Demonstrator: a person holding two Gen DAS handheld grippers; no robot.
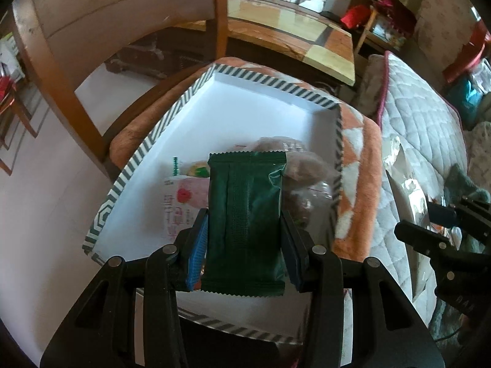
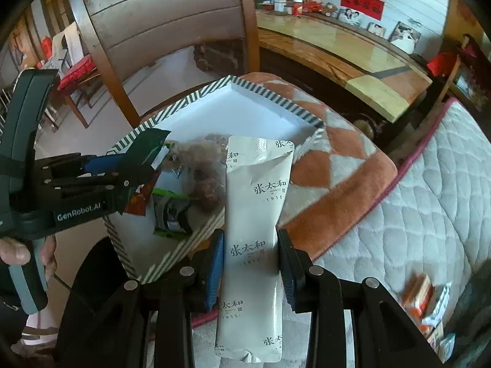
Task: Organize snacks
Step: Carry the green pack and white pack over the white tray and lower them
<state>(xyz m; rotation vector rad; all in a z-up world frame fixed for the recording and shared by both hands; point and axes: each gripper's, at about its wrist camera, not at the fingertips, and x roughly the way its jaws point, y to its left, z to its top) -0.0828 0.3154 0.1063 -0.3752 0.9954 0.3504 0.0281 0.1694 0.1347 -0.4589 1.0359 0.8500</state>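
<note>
My left gripper (image 1: pixel 244 224) is shut on a dark green snack packet (image 1: pixel 245 214) and holds it above the white tray (image 1: pixel 245 107) with a green-striped rim. Under it in the tray lie a pink-and-white packet (image 1: pixel 181 202) and clear bags of brown snacks (image 1: pixel 303 165). My right gripper (image 2: pixel 250 239) is shut on a long white pouch with grey print (image 2: pixel 256 214), held over the tray's (image 2: pixel 221 110) near right edge. In the right wrist view the left gripper (image 2: pixel 147 159) comes in from the left with the green packet (image 2: pixel 147 147). The right gripper's fingers (image 1: pixel 429 239) show at the left wrist view's right edge.
The tray rests on an orange-and-white blanket (image 2: pixel 337 165) over a chair seat, with the wooden chair back (image 2: pixel 172 24) behind. A quilted white bed cover (image 2: pixel 414 214) lies to the right, with small snack packets (image 2: pixel 429 306) on it. A glossy wooden table (image 2: pixel 353 61) stands beyond.
</note>
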